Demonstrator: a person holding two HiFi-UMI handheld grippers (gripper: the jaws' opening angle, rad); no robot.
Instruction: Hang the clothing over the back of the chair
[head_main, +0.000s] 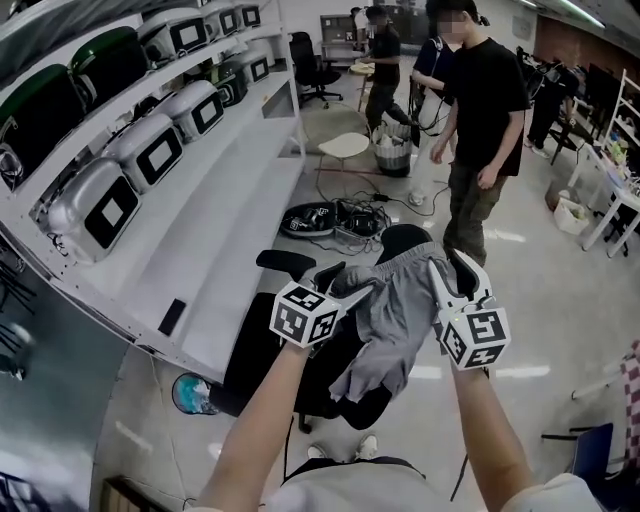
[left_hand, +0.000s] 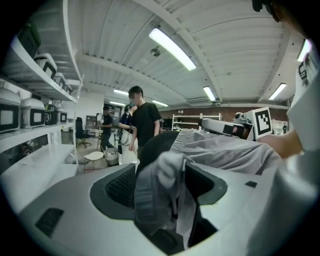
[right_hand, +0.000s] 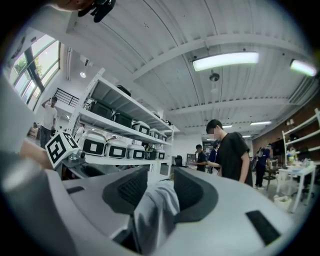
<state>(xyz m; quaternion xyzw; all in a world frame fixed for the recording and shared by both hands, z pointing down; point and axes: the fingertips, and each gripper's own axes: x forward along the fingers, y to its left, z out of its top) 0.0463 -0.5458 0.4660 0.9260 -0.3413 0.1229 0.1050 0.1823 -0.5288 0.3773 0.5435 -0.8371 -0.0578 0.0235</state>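
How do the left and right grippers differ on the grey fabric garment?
Jaws of the left gripper stand wide apart; those of the right gripper stand closer. The grey fabric garment lies loose in the left gripper; the right gripper pinches it. Both have it between their jaws above the black chair.
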